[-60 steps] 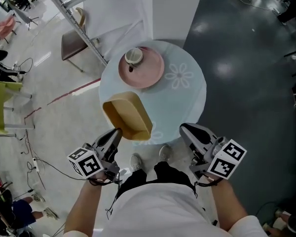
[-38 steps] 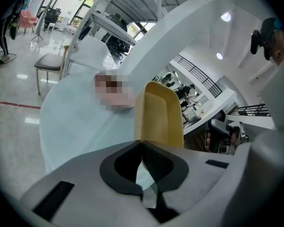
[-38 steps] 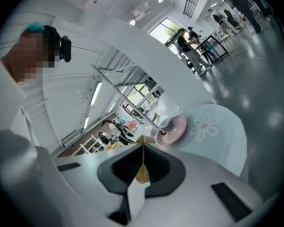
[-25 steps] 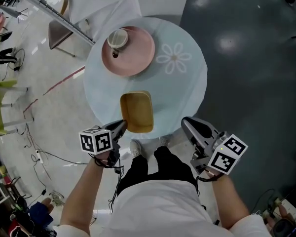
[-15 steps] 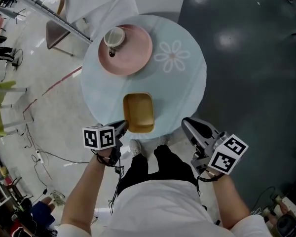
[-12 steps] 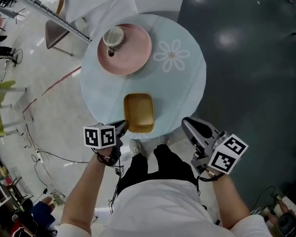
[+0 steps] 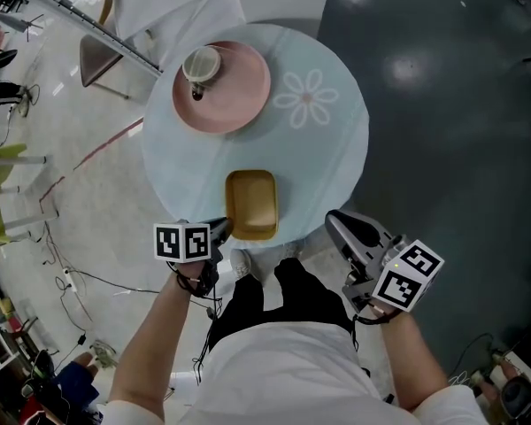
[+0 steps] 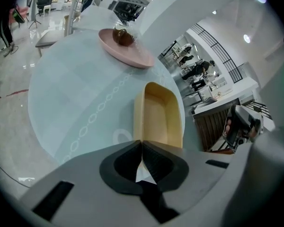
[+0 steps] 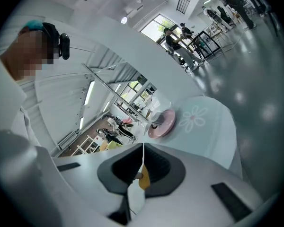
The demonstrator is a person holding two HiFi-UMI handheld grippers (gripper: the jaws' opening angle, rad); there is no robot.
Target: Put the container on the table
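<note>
The yellow container [image 7: 251, 204] lies flat on the round pale-blue table [image 7: 336, 162], close to its near edge. My left gripper [image 7: 223, 228] is at the container's near left corner. In the left gripper view the jaws [image 8: 142, 144] are pressed together on the thin near rim of the container [image 8: 158, 117]. My right gripper [image 7: 336, 224] hovers off the table's near right edge, shut with nothing in it. In the right gripper view its jaws [image 9: 142, 150] meet, and a bit of yellow shows behind them.
A pink plate [image 7: 234, 96] with a cup [image 7: 200, 64] on it sits at the far left of the table, beside a white flower print [image 7: 305, 109]. A chair [image 7: 97, 56] stands beyond the table at left. Cables lie on the floor at left.
The container was tilted in the air over the table's left edge. It has come right and down, and now lies level on the table with the left gripper still on its rim.
</note>
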